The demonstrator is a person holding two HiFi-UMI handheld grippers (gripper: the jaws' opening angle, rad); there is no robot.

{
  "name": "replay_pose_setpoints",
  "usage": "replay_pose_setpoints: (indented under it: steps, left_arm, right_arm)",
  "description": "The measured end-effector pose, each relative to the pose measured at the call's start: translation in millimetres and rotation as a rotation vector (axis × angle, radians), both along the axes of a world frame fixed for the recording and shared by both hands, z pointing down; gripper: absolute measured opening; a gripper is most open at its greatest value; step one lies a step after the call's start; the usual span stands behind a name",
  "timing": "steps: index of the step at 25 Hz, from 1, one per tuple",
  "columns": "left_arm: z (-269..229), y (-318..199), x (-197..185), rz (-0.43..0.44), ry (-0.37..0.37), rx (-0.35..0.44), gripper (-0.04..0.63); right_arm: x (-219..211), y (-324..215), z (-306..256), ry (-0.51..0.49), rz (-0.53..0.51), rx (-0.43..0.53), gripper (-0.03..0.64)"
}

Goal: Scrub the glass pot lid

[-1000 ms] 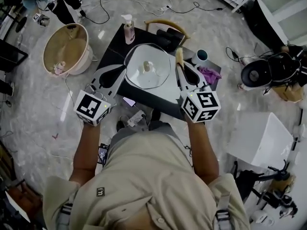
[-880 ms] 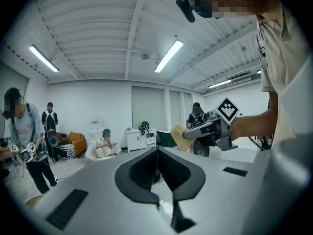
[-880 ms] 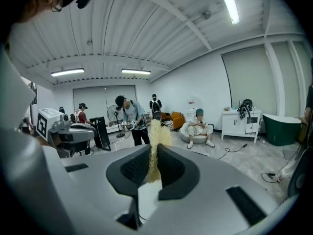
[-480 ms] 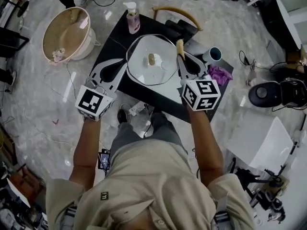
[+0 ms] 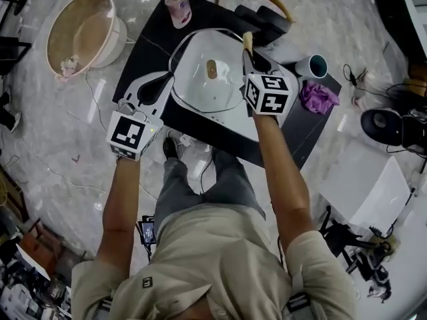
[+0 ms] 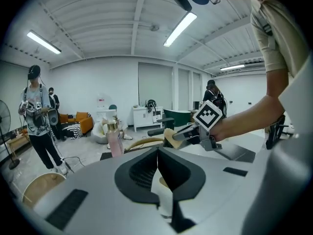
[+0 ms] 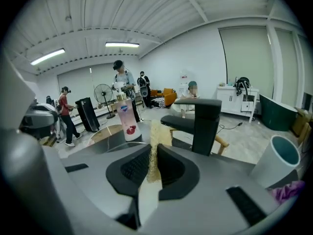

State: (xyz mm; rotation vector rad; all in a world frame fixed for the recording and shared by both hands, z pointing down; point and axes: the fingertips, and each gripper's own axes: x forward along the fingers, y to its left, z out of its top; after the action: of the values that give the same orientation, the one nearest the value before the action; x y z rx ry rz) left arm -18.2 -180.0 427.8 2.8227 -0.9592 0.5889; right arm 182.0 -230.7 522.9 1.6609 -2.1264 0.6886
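Observation:
The glass pot lid point(image 5: 200, 85), with a tan knob point(image 5: 211, 69) at its centre, rests on the black table point(image 5: 287, 135). My left gripper point(image 5: 168, 84) is shut on the lid's left rim; the rim's pale edge point(image 6: 160, 192) shows between the jaws of the left gripper point(image 6: 158, 153). My right gripper point(image 5: 251, 53) is shut on a yellow sponge point(image 5: 248, 42), which sits at the lid's far right rim. In the right gripper view the sponge point(image 7: 156, 141) stands up out of the right gripper point(image 7: 152, 153).
A pink soap bottle point(image 5: 177, 5) stands at the table's far edge, beside a black block-shaped thing point(image 5: 263, 19). To the right are a white cup point(image 5: 313, 65) and a purple cloth point(image 5: 319, 97). A beige basin point(image 5: 80, 32) sits on the floor at left. People stand in the background.
My right gripper and its sponge have slid along the lid's right rim toward the far side. The left gripper keeps its hold on the left rim. The head view has shifted.

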Motion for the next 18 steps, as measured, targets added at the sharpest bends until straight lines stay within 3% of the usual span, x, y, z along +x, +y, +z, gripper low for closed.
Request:
replay_pose_setpoints:
  steps: [6,14,18]
  left_arm:
    - [45.0,-11.9,-9.2,-0.035,-0.021,-0.053,0.015]
    - [65.0,-13.6,-20.5,-0.052,-0.009,-0.102,0.015]
    - [64.6,-10.3,-27.5,-0.055,-0.008,-0.108,0.015]
  right_arm:
    - [-0.3,-20.7,59.8,0.016,0.003,-0.052,0.040]
    - [-3.7,-25.5,88.4,0.021,0.039,-0.085,0.040]
    - [-31.6,-31.2,99.0,0.019,0.018,-0.102,0.040]
